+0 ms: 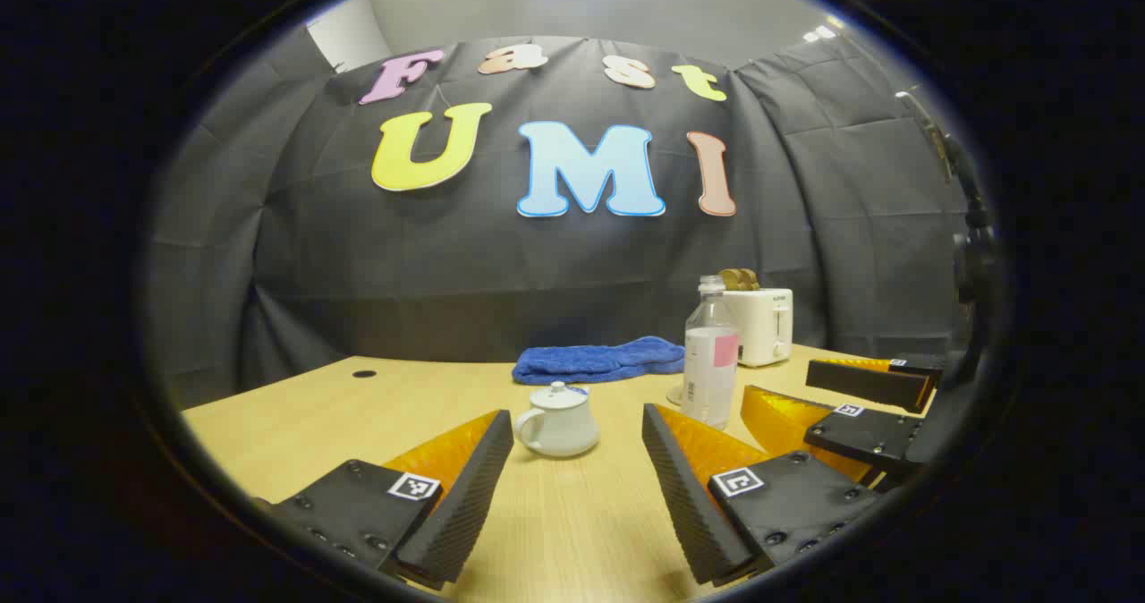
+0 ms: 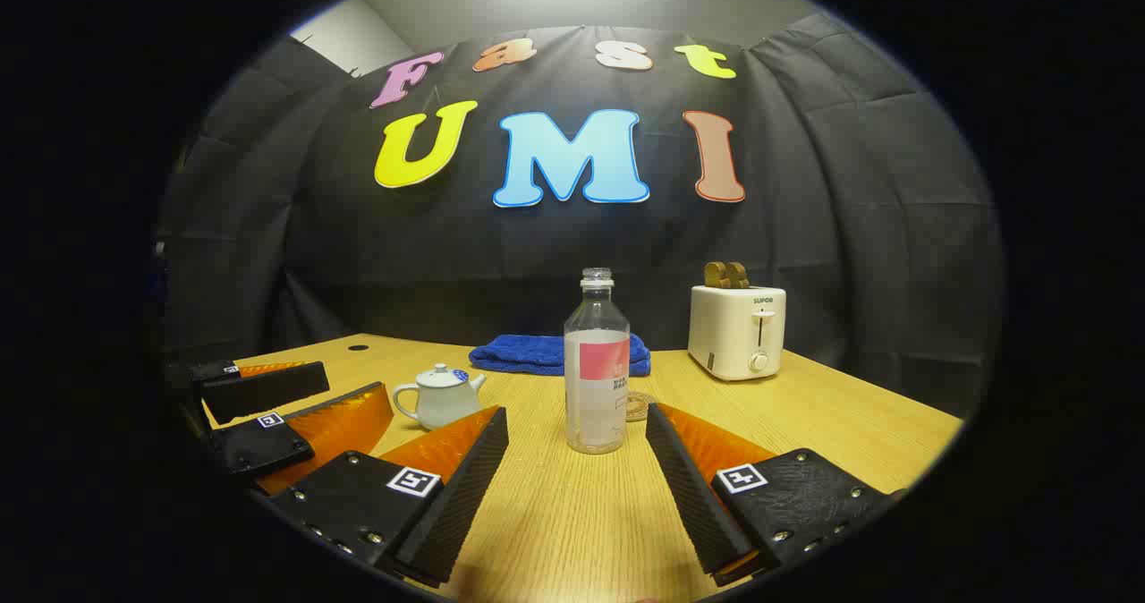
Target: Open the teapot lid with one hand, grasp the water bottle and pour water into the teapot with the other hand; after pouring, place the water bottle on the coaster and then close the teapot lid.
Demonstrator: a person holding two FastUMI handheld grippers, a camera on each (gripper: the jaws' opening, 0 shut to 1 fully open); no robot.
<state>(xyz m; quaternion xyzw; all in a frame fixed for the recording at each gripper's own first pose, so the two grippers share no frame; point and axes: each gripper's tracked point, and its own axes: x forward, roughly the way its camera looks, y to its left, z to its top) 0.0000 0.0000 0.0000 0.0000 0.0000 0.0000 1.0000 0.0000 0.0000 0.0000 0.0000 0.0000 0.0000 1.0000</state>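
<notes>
- The teapot [image 1: 560, 421] sits on the worktop [image 1: 358, 424] with its lid [image 1: 557, 394] on, straight ahead of the left gripper [image 1: 577, 487], whose 2 fingers stand wide apart and hold nothing.
- The water bottle [image 2: 597, 366] stands upright and uncapped just right of the teapot, centred ahead of the right gripper [image 2: 577, 487], also spread wide and empty.
- A small round coaster [image 2: 639, 404] lies just behind the bottle's base.
- I judge the lid comes first: bring the left gripper in level, pinch the small knob squarely and lift straight up, so the pot does not slide.
- The bottle's open neck means the right gripper should take it mid-body and keep it upright.
- Further back lie a blue towel [image 2: 537, 352] and a toaster [image 2: 736, 330], well apart from both.
</notes>
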